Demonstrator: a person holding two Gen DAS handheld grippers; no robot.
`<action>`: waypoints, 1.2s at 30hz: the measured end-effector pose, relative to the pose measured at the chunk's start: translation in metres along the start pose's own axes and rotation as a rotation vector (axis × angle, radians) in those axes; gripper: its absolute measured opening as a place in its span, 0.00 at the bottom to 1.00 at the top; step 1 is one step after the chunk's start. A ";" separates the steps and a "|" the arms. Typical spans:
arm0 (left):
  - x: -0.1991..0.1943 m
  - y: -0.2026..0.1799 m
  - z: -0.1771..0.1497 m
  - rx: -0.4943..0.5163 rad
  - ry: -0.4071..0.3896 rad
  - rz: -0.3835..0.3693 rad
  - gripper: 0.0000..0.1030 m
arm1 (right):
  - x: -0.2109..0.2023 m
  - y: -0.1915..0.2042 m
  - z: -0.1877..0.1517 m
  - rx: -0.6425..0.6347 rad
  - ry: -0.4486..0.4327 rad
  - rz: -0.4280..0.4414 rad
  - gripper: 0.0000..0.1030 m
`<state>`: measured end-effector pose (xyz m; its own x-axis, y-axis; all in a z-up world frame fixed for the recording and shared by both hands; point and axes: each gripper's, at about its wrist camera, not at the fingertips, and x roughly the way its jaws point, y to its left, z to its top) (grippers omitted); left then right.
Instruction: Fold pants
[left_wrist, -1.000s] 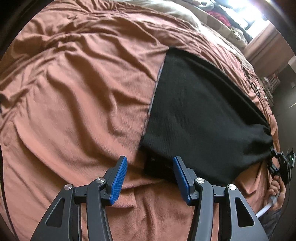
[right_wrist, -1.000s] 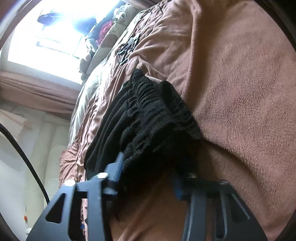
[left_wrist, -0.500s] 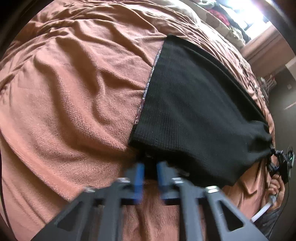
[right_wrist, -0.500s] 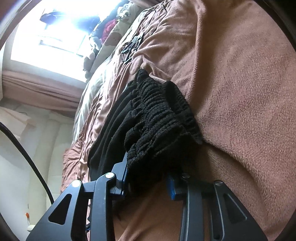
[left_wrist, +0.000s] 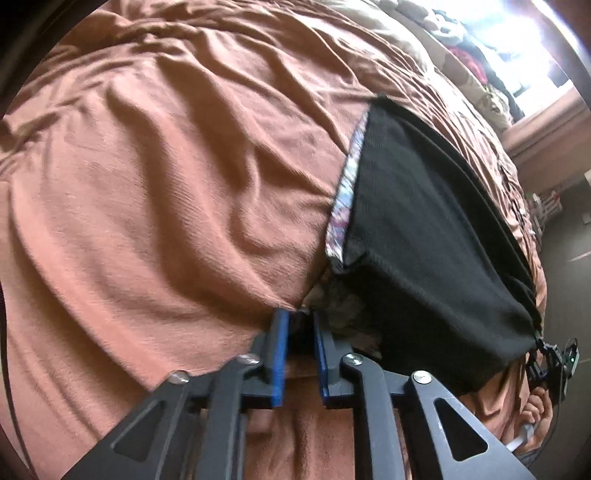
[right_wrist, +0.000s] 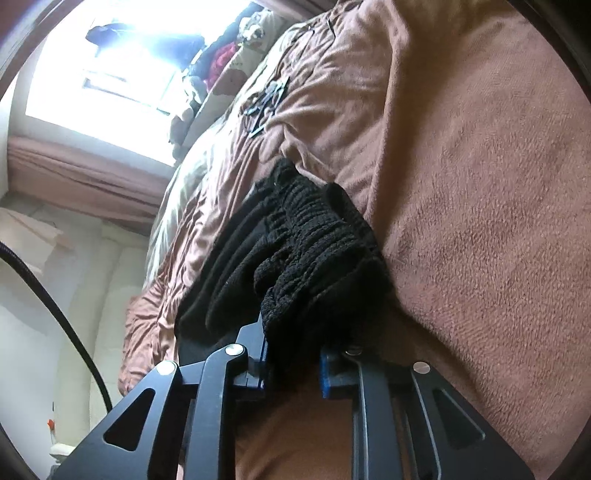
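Note:
Black pants (left_wrist: 424, 236) lie flat on a rust-brown blanket (left_wrist: 166, 184), with a patterned strip (left_wrist: 347, 192) showing along their left edge. My left gripper (left_wrist: 299, 317) pinches the near corner of the pants, which is lifted, and blanket creases run to its tip. Its jaws are opening slightly with the cloth still between the blue pads. In the right wrist view the gathered black waistband (right_wrist: 314, 240) is bunched between the pads of my right gripper (right_wrist: 291, 347), whose jaws are closing on it. The blanket (right_wrist: 480, 184) rises to the right.
A hand (left_wrist: 535, 410) shows at the pants' far end. Pillows and heaped clothes (left_wrist: 480, 62) lie at the head of the bed under a bright window (right_wrist: 110, 62). A black cable (right_wrist: 55, 306) crosses at the left. Dark floor (left_wrist: 569, 236) is beyond the bed's edge.
My left gripper went from wide open beside the pants corner to pinched on it, and the corner now stands lifted. The right jaws have narrowed on the waistband.

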<state>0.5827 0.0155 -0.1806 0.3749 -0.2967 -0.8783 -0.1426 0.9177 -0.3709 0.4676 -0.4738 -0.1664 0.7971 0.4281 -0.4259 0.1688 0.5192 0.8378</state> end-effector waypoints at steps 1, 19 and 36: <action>-0.007 0.001 0.001 0.001 -0.017 0.014 0.25 | -0.001 0.000 0.000 0.000 0.001 0.004 0.21; -0.005 -0.016 0.020 -0.001 -0.046 -0.085 0.14 | -0.002 -0.005 0.003 0.014 -0.001 -0.006 0.39; -0.007 0.008 0.002 -0.103 0.021 -0.144 0.49 | 0.000 -0.007 0.004 0.027 0.009 -0.012 0.39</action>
<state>0.5812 0.0255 -0.1768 0.3790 -0.4298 -0.8195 -0.1823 0.8336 -0.5215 0.4690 -0.4806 -0.1710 0.7895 0.4287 -0.4391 0.1939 0.5046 0.8413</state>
